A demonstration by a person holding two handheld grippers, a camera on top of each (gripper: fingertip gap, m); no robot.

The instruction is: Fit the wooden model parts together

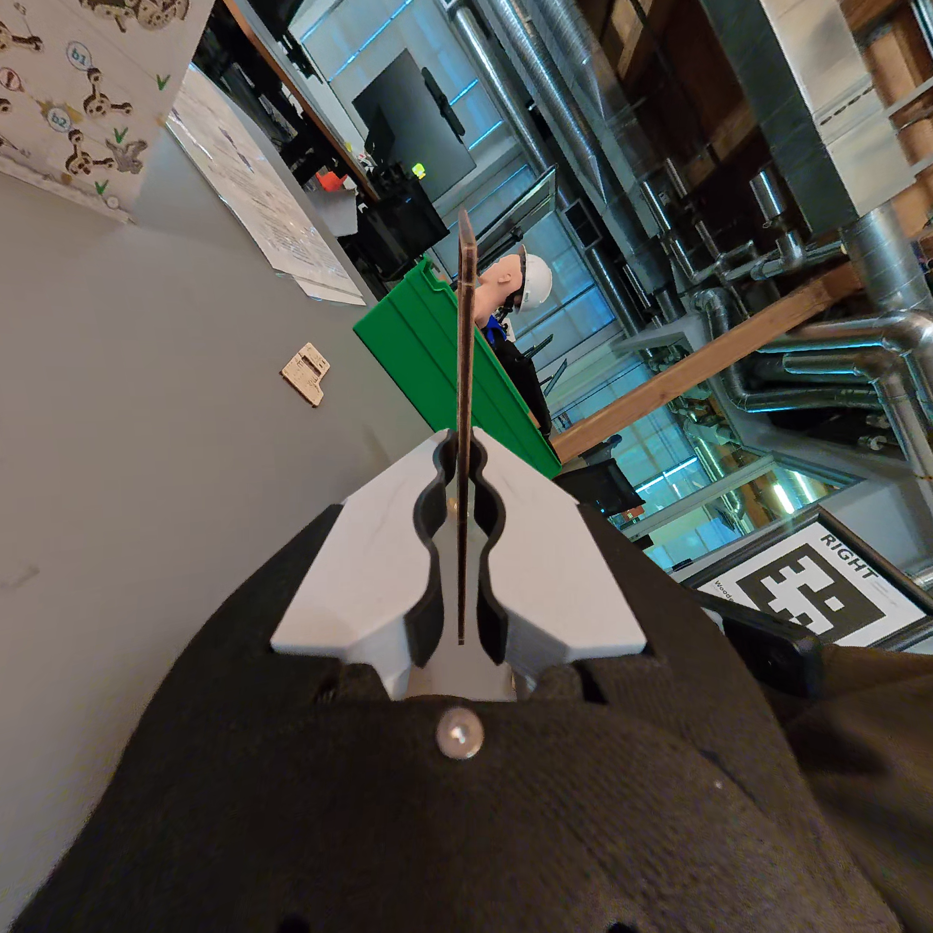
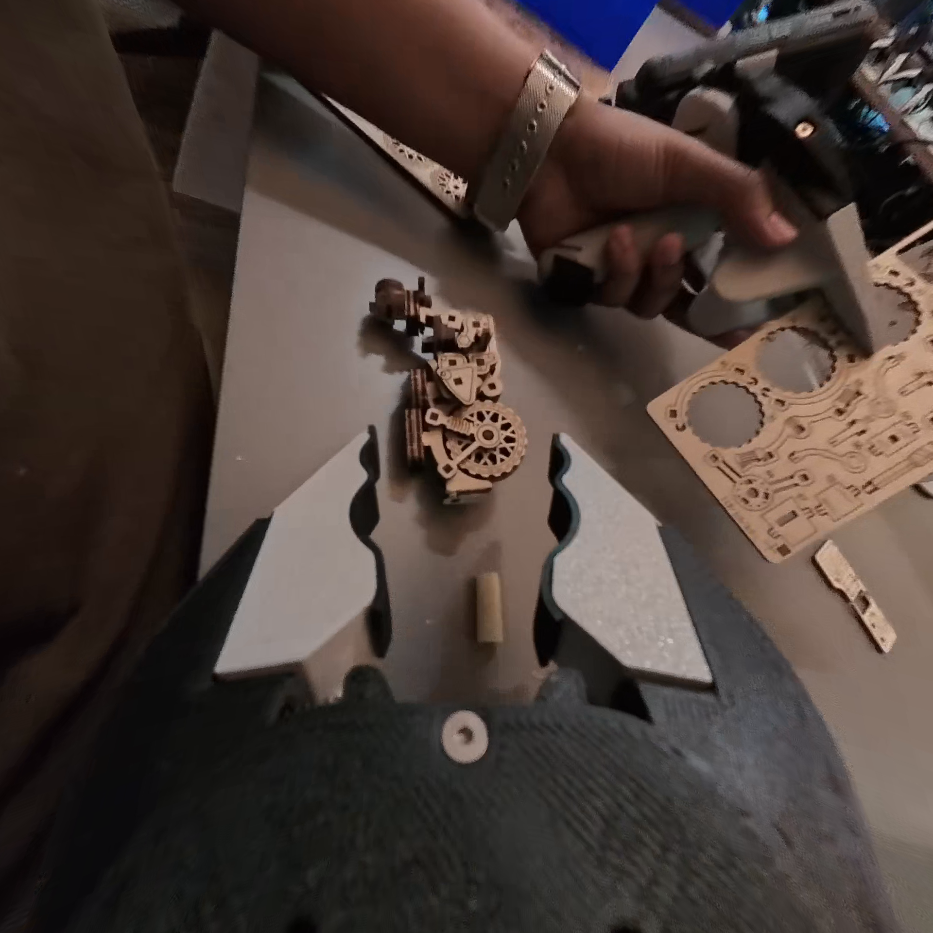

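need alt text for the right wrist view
The open right tool hovers over a grey table, just short of a part-built wooden gear model. A small pale dowel lies between its fingers; a laser-cut parts sheet lies to the right.

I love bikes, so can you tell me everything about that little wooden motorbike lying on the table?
The wooden motorbike model is partly built from pale, laser-cut plywood pieces with darker burnt edges. It lies on its side on the grey table. A spoked, toothed wheel faces up at its near end, layered engine pieces fill the middle, and dark stacked parts sit at its far end. Nothing grips it: the open right claw hovers just before it.
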